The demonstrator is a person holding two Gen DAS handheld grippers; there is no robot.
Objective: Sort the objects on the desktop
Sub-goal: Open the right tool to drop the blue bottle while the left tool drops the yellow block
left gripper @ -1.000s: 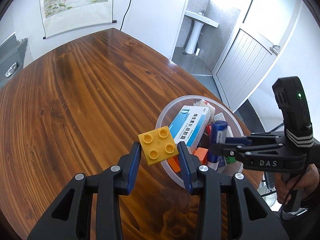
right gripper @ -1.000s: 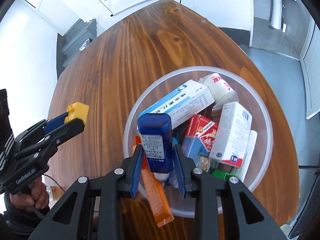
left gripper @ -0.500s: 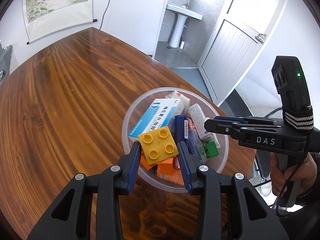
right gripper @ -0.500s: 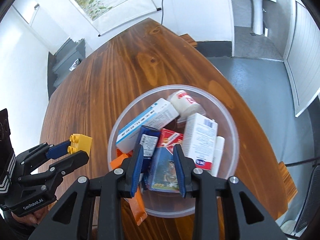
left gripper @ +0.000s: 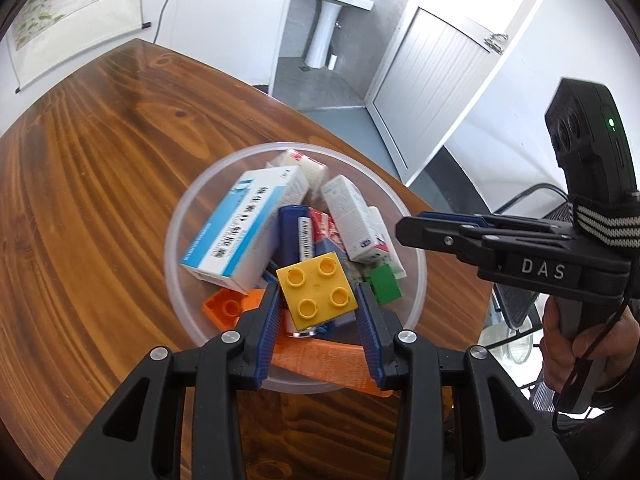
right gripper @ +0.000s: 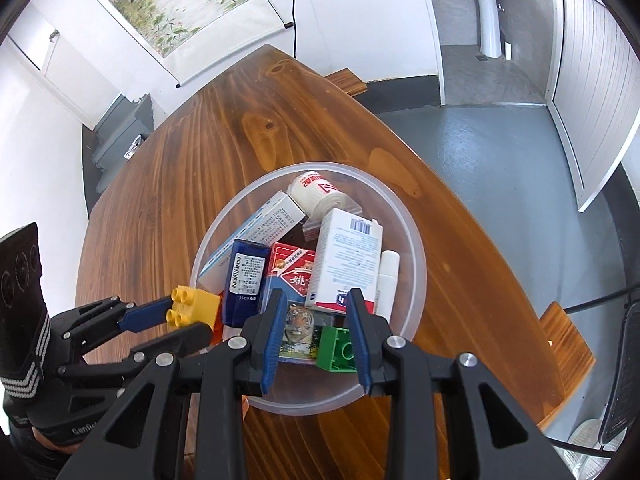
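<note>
A yellow four-stud brick (left gripper: 316, 288) is clamped between the blue pads of my left gripper (left gripper: 317, 294), which hangs over the near side of a clear plastic bowl (left gripper: 176, 216). The right wrist view shows the same brick (right gripper: 192, 306) at the bowl's left rim (right gripper: 416, 240). My right gripper (right gripper: 316, 296) hovers above the bowl's near part with its jaws apart and nothing between them. Inside the bowl lie a dark blue bottle (right gripper: 245, 280), a green brick (right gripper: 336, 349), an orange brick (left gripper: 226, 308) and several boxes.
The bowl stands near the right edge of a brown wooden table (left gripper: 80, 200), with grey floor beyond. A blue-and-white box (left gripper: 244, 224), a white box (right gripper: 346, 258) and a bandage roll (right gripper: 316, 194) fill the bowl. A person's hand (left gripper: 576, 344) holds the right gripper's handle.
My left gripper has carried the yellow brick from beside the bowl to over it. The blue bottle that stood between the right fingers now lies in the bowl, and the right gripper has drawn back.
</note>
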